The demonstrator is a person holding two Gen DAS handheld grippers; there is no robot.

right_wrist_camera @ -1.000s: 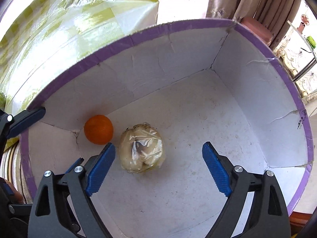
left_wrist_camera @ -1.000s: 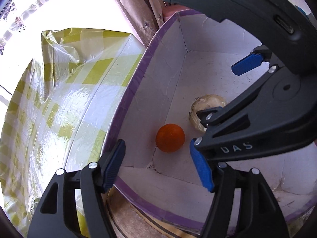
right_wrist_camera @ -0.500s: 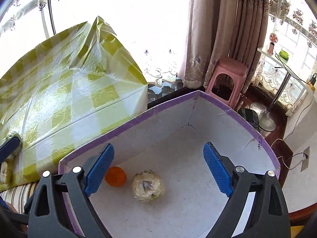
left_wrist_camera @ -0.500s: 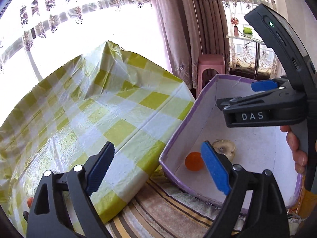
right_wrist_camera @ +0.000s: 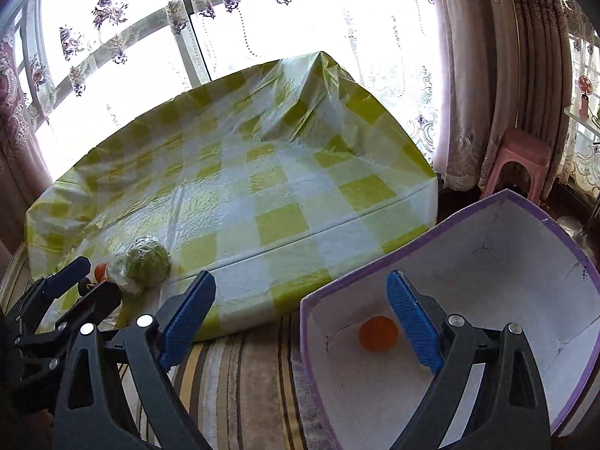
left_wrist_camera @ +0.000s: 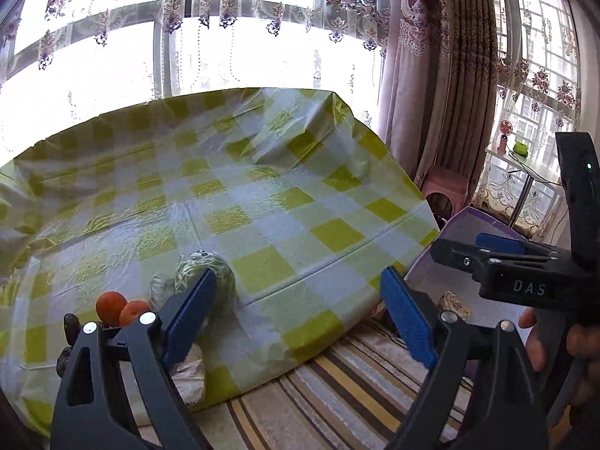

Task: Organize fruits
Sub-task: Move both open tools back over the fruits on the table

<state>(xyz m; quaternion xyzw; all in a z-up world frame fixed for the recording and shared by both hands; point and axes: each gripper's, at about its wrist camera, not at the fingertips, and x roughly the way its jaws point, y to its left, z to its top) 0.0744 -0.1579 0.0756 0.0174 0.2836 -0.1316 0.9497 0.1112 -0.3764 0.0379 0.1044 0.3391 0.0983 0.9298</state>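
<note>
A white box with a purple rim (right_wrist_camera: 431, 232) stands on the floor to the right of the table; it holds an orange (right_wrist_camera: 378, 333) and a plastic-wrapped pale fruit (left_wrist_camera: 455, 302). On the table's near left lie a wrapped green fruit (left_wrist_camera: 195, 266), also in the right wrist view (right_wrist_camera: 147, 263), and two orange fruits (left_wrist_camera: 120, 306). My left gripper (left_wrist_camera: 298, 311) is open and empty, above the table's front edge. My right gripper (right_wrist_camera: 300, 317) is open and empty, above the box's left rim.
The table has a yellow-and-white checked plastic cloth (left_wrist_camera: 262, 202). A striped rug (right_wrist_camera: 243, 382) covers the floor in front. A pink stool (right_wrist_camera: 521, 161) and curtains (right_wrist_camera: 487, 75) stand behind the box. A clear bag (left_wrist_camera: 191, 371) hangs at the table's front left.
Both grippers have drawn back and up out of the box and swung left toward the table. The orange and wrapped fruit stay in the box. Both stay open.
</note>
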